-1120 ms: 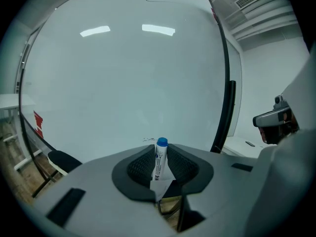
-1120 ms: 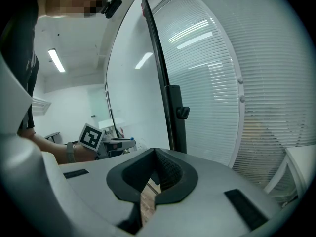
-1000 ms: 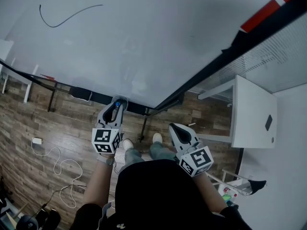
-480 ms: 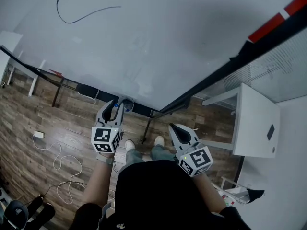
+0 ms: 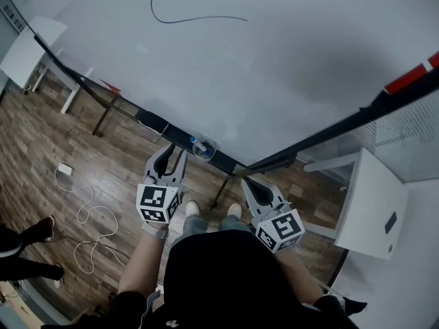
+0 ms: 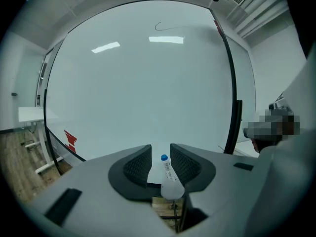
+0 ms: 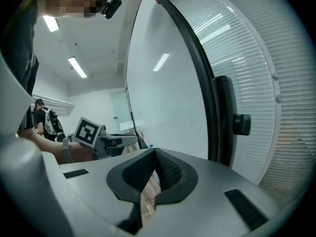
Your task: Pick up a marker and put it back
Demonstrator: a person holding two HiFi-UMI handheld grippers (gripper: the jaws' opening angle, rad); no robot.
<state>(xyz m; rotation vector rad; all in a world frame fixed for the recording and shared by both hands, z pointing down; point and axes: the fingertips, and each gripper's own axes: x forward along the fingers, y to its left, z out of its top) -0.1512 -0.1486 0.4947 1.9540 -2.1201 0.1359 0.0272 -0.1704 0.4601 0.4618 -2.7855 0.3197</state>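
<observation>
— Any sign of the marker (image 5: 199,147)?
— Just above centre in the head view, lying on the black tray (image 5: 152,123) at the foot of the whiteboard (image 5: 288,67), blue cap toward the upper left.
— Different from a second ago?
— Yes. Sat right at the tips of the left hand-held gripper (image 5: 171,157) then; now lies clear of them, a little to the upper right. Gripper drawn back off the tray, jaws parted wider than the barrel.
— Meaning for the task?
— Looks like a put-back already made; probably only the retreat left.
— Anything extra from the left gripper view?
— Frames the marker in the gap between the ribbed pads (image 6: 139,163), seemingly touched by neither, though hard to swear to at its lower end. Gives no tray.
— And from the head view alone?
— Shows the tray's whole run, the wood floor (image 5: 41,129) with a white cable (image 5: 88,219) at lower left, and a pen line (image 5: 199,19) at the top.
— The right hand-held gripper (image 5: 247,181)?
— Lower centre-right, away from the tray. Pressed together on nothing in its own view, with the left one's tagged cube (image 7: 89,131) at mid-left.
</observation>
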